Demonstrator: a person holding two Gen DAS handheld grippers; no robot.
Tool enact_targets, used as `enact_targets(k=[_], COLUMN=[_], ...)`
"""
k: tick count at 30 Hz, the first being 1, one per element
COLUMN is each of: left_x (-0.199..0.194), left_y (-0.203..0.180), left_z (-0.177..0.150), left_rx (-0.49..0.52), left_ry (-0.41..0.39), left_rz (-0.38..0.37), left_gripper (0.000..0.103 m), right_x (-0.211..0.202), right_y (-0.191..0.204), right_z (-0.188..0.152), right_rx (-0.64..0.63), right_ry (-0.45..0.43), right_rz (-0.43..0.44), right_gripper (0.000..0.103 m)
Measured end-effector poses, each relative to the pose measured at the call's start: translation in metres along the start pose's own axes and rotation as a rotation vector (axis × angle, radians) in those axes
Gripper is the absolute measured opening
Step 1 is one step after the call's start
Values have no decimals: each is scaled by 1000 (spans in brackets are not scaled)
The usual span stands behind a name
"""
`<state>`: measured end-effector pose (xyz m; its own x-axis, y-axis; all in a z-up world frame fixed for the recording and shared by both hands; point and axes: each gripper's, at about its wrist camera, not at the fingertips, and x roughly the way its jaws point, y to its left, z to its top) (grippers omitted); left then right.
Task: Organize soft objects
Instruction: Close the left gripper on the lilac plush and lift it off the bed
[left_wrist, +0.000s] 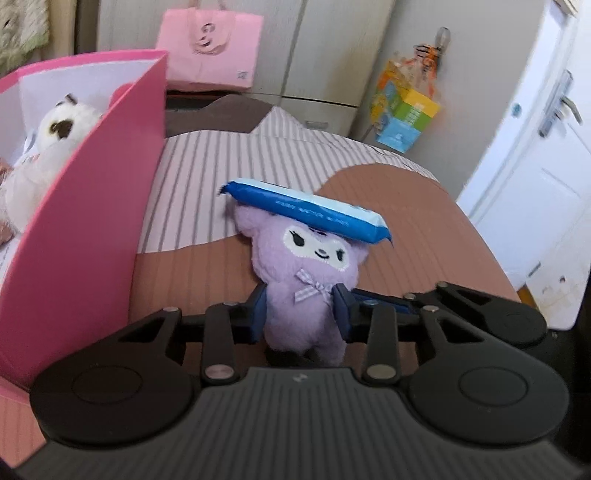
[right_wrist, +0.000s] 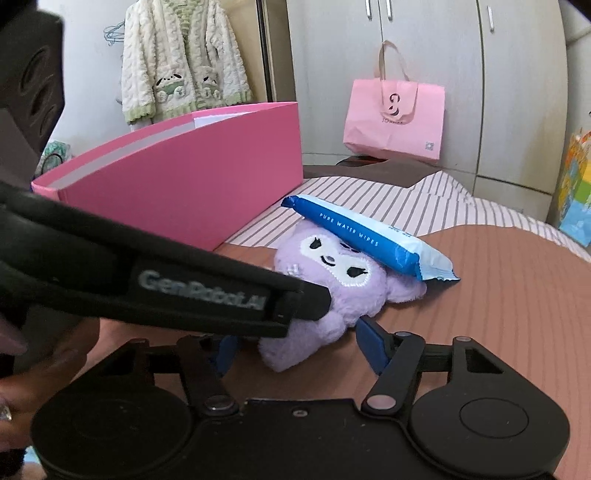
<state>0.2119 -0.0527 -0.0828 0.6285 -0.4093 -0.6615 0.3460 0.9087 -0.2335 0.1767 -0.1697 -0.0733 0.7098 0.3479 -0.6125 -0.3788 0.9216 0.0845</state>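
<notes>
The purple plush toy (left_wrist: 306, 280) lies on the striped bedspread (left_wrist: 207, 184) just beside the open pink box (left_wrist: 92, 229), with a blue pack of water wipes (left_wrist: 306, 210) resting across its head. The left gripper (left_wrist: 300, 310) has its blue pads pressed into the toy's body below the bow, one on each flank, so it is clenched on the plush. The right gripper (right_wrist: 295, 350) sits low at the toy's lower end; its right blue pad stands close beside the fur with a small gap, and its left pad is mostly hidden behind the left gripper's arm, so it reads as released, straddling the toy but not pinching it. Inside the pink box, on the far side of its near wall from the toy, a white plush (left_wrist: 55, 147) already lies, which suggests the box is where the soft things go. To do this step well, the lift should probably be gentle and level at first, since the wipes pack is only balanced on the head and will likely slide off; tipping the toy slightly away from the box would let the pack drop onto the bedspread, not into the box. The soft body will compress, so the grip should stay at the torso, and the toy needs to clear the box's tall near wall.
</notes>
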Motion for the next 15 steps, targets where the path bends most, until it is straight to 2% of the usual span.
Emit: enact_targets(k=[1, 2, 5, 15], left_x=[0, -1, -4, -21], left_y=[0, 0, 0, -3], left_z=[-1, -2, -4, -18], left_rx=[-5, -6, -1, 0], left_ry=[0, 0, -7, -18], left_rz=[-7, -6, 1, -10], left_gripper=[34, 33, 33, 34], right_x=[-1, -3, -5, -23], right_y=[2, 4, 11, 18], right_z=[-1, -2, -7, -14], right_rx=[-10, -20, -49, -33], right_ry=[-3, -8, -30, -41], right_rz=[-2, 0, -22, -7], right_gripper=[59, 57, 55, 51])
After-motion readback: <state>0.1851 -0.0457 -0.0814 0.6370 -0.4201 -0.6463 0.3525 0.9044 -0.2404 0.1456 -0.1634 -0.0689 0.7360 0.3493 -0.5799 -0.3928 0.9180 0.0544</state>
